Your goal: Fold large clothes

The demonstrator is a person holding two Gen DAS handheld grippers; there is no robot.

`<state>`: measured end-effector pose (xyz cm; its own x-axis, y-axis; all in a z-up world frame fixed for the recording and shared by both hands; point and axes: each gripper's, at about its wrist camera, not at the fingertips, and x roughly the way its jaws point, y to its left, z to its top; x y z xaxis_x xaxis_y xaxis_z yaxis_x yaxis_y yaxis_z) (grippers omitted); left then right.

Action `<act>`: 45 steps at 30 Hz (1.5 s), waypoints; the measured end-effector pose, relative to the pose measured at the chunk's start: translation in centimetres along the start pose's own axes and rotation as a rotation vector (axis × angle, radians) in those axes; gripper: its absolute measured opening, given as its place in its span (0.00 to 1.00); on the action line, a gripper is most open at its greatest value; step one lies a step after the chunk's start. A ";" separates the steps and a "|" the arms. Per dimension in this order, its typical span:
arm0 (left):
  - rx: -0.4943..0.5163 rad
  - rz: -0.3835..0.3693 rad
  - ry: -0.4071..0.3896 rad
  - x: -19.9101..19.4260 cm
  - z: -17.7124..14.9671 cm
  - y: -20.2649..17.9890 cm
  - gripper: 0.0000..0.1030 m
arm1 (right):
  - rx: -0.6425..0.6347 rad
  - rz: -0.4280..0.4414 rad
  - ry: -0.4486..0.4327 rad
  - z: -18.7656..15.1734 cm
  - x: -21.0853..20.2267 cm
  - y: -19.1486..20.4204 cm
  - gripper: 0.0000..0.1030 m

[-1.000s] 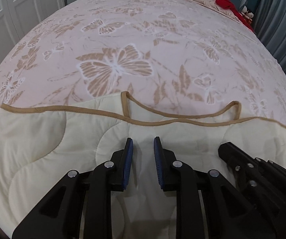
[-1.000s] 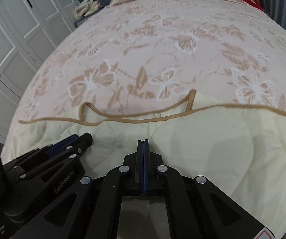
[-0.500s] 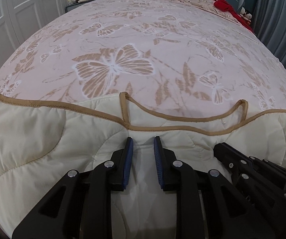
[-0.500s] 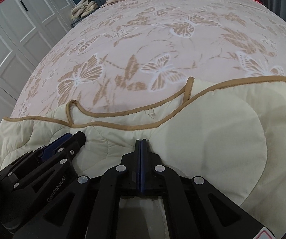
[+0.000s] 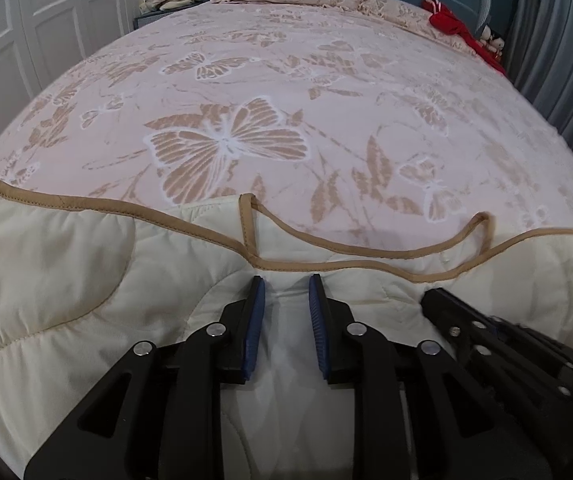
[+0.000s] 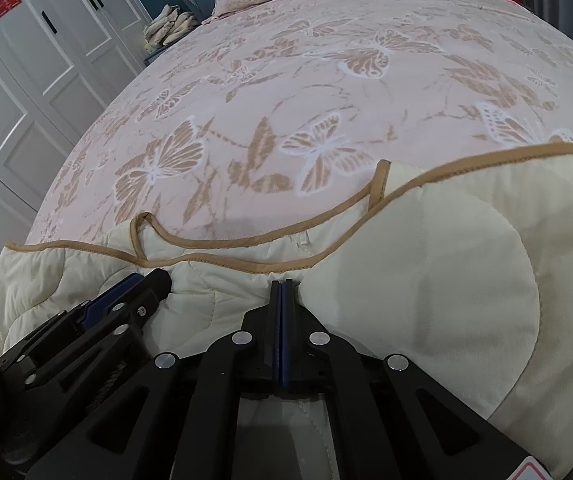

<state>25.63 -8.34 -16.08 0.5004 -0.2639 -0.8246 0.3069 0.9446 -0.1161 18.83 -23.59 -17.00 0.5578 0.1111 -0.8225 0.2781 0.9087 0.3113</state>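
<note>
Left wrist: left tool (image 5: 286, 296) opening, quilt (image 5: 66, 280) between. Right wrist: right tool (image 6: 282, 300) pressed together; wardrobe (image 6: 38, 60).

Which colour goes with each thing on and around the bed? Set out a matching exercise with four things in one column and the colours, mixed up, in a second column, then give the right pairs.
Things:
1. quilt
2. quilt edging
3. bedspread
4. cloth by the pillows

Colours:
A. red
B. pink with tan butterflies
C. cream
D. tan

Right pairs: 1-C, 2-D, 3-B, 4-A
</note>
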 end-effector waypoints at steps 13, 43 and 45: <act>-0.464 0.069 -0.022 -17.5 -8.0 19.6 0.92 | -0.051 0.015 -0.062 -4.5 -14.1 3.5 0.29; -0.162 -0.247 -0.113 -24.4 -8.6 6.9 0.18 | -0.134 -0.013 0.116 -10.8 -8.4 5.7 0.30; -0.094 -0.249 -0.118 -25.0 -8.2 4.1 0.18 | -0.125 0.003 0.138 -10.3 -8.2 5.4 0.30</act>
<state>7.69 3.71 -0.49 0.5111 -0.5056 -0.6951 0.3583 0.8604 -0.3624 7.76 -15.46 -13.49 0.4432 0.1606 -0.8819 0.1722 0.9502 0.2596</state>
